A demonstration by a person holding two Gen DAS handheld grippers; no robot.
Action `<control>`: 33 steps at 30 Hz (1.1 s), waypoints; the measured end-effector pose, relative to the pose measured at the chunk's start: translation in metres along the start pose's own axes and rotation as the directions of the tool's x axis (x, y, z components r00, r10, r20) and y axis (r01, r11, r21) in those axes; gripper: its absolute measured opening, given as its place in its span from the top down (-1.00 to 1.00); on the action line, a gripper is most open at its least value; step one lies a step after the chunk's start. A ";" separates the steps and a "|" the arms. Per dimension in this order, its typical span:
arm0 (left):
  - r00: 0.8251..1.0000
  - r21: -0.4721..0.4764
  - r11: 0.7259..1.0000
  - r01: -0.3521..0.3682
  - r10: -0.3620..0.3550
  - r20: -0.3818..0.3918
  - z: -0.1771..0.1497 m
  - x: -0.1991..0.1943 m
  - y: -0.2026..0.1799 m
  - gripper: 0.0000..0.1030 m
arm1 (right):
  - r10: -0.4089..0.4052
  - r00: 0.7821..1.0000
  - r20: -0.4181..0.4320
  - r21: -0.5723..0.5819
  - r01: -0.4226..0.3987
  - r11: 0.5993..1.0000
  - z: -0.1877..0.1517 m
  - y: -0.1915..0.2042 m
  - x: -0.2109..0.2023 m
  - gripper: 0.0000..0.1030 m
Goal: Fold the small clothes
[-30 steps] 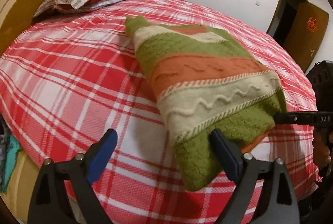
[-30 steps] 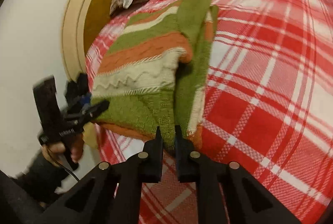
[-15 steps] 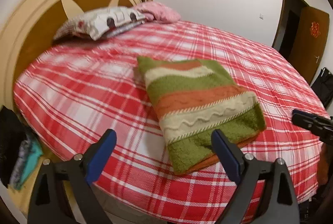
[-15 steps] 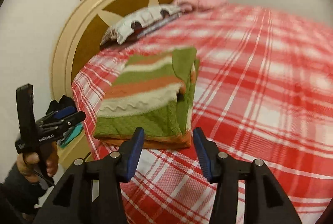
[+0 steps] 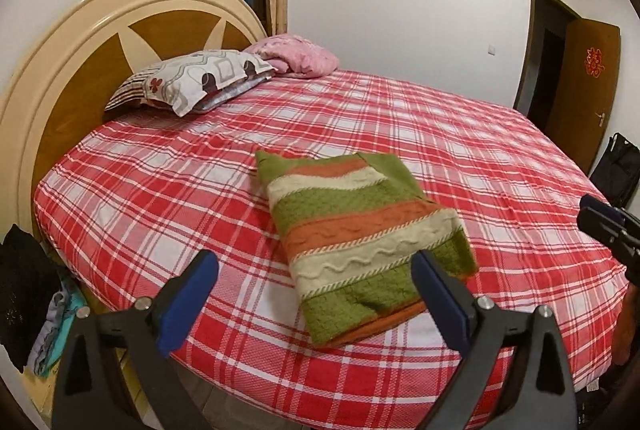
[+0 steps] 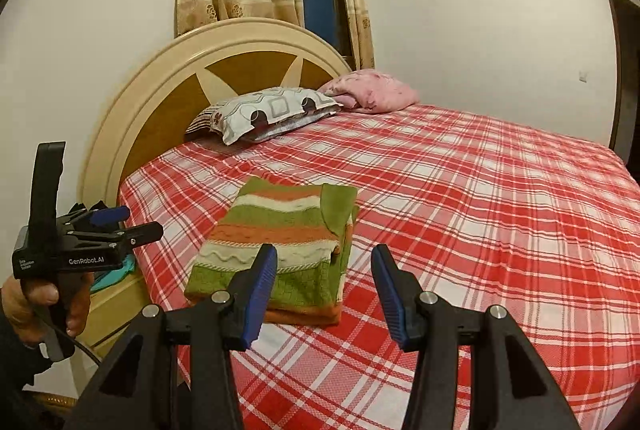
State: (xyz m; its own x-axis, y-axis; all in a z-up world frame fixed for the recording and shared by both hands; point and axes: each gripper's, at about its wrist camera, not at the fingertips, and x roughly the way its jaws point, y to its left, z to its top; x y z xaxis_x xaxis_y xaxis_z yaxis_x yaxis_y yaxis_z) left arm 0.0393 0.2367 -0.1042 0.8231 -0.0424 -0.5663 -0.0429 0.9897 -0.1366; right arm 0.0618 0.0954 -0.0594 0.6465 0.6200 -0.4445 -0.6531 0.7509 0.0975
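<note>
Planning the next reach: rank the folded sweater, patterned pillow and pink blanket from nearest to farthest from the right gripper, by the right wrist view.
1. Folded sweater: just ahead, near bed edge.
2. Patterned pillow: at the headboard.
3. Pink blanket: behind the pillow, rightward.

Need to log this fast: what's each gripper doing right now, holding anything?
Left gripper: jaws opening, nothing between them.
Right gripper: open, empty; folded sweater lies free on the bed.
</note>
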 end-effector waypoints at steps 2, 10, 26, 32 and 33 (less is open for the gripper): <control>1.000 -0.003 1.000 0.003 -0.003 -0.004 0.000 0.001 0.001 -0.93 | -0.001 1.000 -0.005 -0.002 0.001 1.000 -0.002 0.001 -0.001 0.02; 1.000 -0.007 1.000 -0.002 0.002 -0.007 -0.002 0.000 -0.004 -0.93 | -0.002 1.000 -0.013 0.007 0.002 1.000 -0.007 0.000 -0.002 0.02; 1.000 -0.011 1.000 -0.008 0.008 -0.002 -0.002 -0.002 -0.003 -0.93 | -0.001 1.000 -0.007 0.029 0.001 1.000 -0.010 -0.001 -0.006 0.02; 1.000 -0.013 1.000 -0.009 0.009 0.000 -0.001 -0.002 -0.003 -0.93 | -0.002 1.000 0.008 0.038 0.002 0.999 -0.009 -0.003 -0.009 0.02; 1.000 -0.013 1.000 -0.009 0.009 0.001 -0.001 -0.002 -0.004 -0.93 | -0.005 1.000 0.014 0.041 0.004 0.999 -0.008 -0.003 -0.010 0.02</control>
State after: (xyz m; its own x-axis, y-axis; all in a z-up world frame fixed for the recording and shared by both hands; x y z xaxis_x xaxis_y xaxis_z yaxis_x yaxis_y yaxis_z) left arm 0.0371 0.2327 -0.1036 0.8231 -0.0331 -0.5670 -0.0579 0.9882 -0.1417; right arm 0.0542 0.0848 -0.0628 0.6550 0.6196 -0.4326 -0.6338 0.7622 0.1320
